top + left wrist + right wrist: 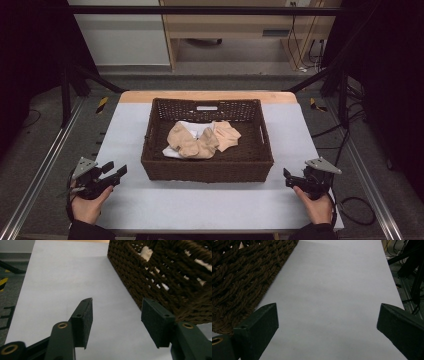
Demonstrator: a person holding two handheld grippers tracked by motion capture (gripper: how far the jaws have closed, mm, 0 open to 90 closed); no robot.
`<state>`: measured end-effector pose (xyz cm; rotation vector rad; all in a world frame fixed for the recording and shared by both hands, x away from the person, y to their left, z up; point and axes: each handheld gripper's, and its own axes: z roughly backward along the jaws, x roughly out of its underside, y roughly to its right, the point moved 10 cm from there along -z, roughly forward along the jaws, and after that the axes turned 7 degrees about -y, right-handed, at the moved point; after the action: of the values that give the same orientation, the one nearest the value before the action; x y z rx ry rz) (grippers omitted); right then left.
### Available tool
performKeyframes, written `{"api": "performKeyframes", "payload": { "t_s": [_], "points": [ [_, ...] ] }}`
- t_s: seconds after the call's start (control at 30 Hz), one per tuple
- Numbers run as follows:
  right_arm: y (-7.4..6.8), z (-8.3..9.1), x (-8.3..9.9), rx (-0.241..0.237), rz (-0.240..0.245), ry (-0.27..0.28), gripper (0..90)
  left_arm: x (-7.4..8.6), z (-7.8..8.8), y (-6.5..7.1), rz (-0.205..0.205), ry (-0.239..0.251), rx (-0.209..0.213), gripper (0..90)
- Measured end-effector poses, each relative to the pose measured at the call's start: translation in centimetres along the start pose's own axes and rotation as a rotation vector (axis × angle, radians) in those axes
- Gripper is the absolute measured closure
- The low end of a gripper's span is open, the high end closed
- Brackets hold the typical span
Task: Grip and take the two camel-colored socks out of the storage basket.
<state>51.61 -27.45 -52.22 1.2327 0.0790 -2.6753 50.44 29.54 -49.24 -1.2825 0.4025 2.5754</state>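
Centrally, a rectangular dark brown woven basket (207, 170) is sitting on the pale, smooth table (200, 205), holding crumpled peach-coloured socks (200, 140) over white cloth (192, 129). Flanking it, the left claw (114, 172) and right claw (288, 179) are hovering wide open, gripping nothing.

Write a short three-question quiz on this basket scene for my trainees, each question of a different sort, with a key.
1. True or false: the left gripper holds a piece of cloth.
2. Multiple choice: where do the beige cloths lie? A) on the white table cover B) inside the woven basket C) on the floor
3. Short answer: how do the jaws of the right gripper stand, and what is between them?

Key
1. False: its jaws are open and hold nothing.
2. B.
3. Wide open, with nothing held; bare white table cover lies beyond them.
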Motion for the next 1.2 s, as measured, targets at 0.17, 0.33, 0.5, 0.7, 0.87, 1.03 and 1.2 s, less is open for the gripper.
{"api": "performKeyframes", "payload": {
  "t_s": [0.17, 0.33, 0.5, 0.7, 0.87, 1.03, 1.2],
  "points": [
    [-0.1, 0.0, -0.1, 0.003, 0.004, 0.009, 3.4, -1.5, 0.3, 0.9, -0.013, 0.029, 0.009, 47.6],
    [-0.1, -0.1, 0.1, 0.011, -0.002, -0.008, 3.5, -3.1, 0.6, 2.1, -0.037, 0.058, 0.027, 46.8],
    [-0.1, 0.0, 0.0, 0.010, 0.000, 0.004, 3.6, -5.0, 1.1, 2.4, -0.037, 0.099, 0.029, 46.0],
    [-0.1, -0.2, 0.1, 0.014, -0.003, -0.002, 4.0, -8.5, 1.7, 3.8, -0.043, 0.150, 0.045, 43.6],
    [0.2, 0.0, -0.1, 0.022, -0.006, 0.006, 3.9, -10.5, 1.7, 5.7, -0.077, 0.160, 0.063, 40.3],
    [0.2, 0.0, -0.2, 0.025, -0.002, 0.013, 3.4, -11.8, 0.8, 6.7, -0.076, 0.139, 0.070, 39.5],
    [0.1, 0.1, -0.3, 0.022, 0.002, 0.017, 3.3, -13.1, 0.2, 8.0, -0.098, 0.139, 0.079, 39.4]
  ]
}}
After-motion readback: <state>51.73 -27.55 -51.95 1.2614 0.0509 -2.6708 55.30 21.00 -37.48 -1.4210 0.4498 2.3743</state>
